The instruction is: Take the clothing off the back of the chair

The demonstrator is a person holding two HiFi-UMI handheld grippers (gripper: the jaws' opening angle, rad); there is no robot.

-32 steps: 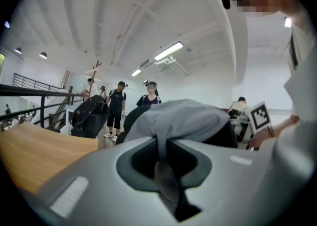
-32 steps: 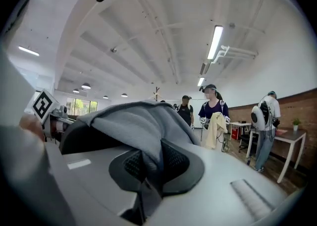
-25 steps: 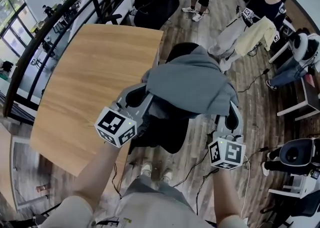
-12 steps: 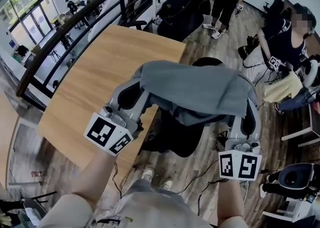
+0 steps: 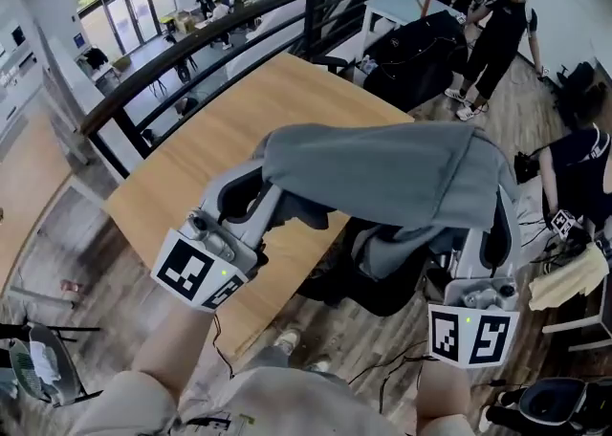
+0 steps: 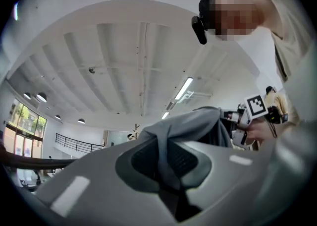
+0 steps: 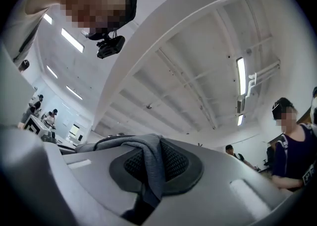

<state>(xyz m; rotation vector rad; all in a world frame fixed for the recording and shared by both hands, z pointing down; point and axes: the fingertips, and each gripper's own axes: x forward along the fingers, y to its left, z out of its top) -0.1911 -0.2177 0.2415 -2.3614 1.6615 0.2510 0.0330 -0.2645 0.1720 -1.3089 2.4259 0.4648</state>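
Head view, grey sweatshirt (image 5: pixel 392 171) raised higher over the black chair (image 5: pixel 378 286) than a second ago, left gripper (image 5: pixel 268 181) and right gripper (image 5: pixel 495 214) each clamping its fabric.

I count two grippers, the left gripper (image 6: pixel 168 156) and the right gripper (image 7: pixel 151 164), each carrying one marker cube (image 5: pixel 196 270), so two cubes. There is one grey garment (image 5: pixel 382 171), one black chair (image 5: pixel 378 283) and one wooden counter (image 5: pixel 191 176). Two people are close by, a standing person (image 5: pixel 497 28) and a seated person (image 5: pixel 585 171). There are perhaps a few more far off, too small for me to count.
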